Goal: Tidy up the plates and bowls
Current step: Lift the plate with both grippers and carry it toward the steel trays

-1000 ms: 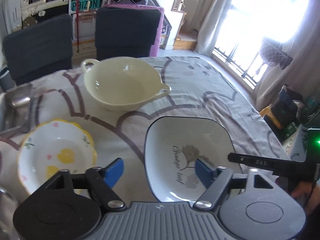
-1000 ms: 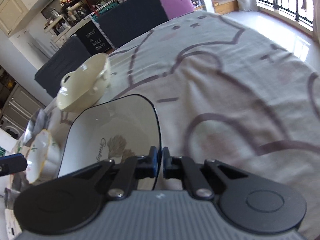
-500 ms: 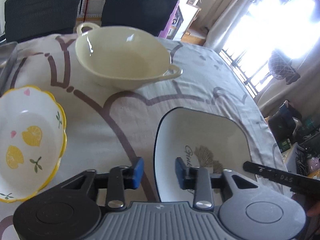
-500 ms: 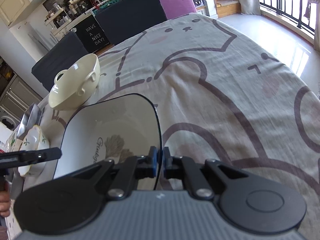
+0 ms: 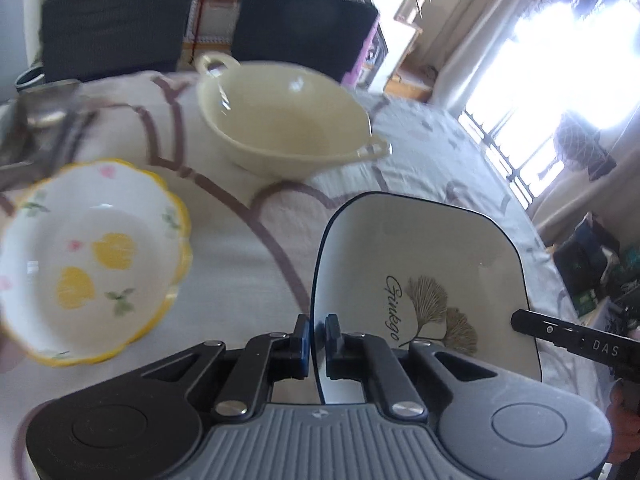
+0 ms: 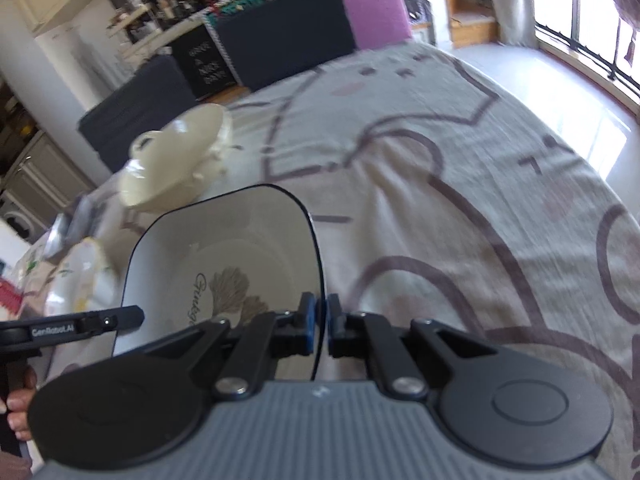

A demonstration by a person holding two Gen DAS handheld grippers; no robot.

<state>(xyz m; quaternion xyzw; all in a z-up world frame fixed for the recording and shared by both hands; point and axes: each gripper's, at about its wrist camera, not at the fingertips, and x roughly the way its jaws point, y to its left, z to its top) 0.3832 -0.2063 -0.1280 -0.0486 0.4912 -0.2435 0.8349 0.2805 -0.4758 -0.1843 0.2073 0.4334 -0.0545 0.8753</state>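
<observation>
Left wrist view: left gripper (image 5: 316, 338), jaws clamped on the near left rim of the square plate (image 5: 420, 272), dark-edged, white inside w/ a ginkgo leaf print and script lettering. Plate sits between both grippers; looks tilted or lifted a bit off the worktop (image 5: 248, 264), but hard to tell through the fisheye. Right gripper (image 6: 321, 326), jaws also pinched tight on the plate's opposite rim. Left of the plate, apart from it: scalloped bowl (image 5: 86, 258) w/ yellow edge and lemon pattern, upright on the cloth. Beyond, near the far side: cream bowl (image 5: 288, 120) w/ two loop handles, upright, empty. Metal tray (image 5: 36, 120) at far left edge, blurred. Worktop covered by a pale cloth w/ cat-outline drawing. Two dark chairs (image 5: 116, 24) behind it; bright window to the right.
</observation>
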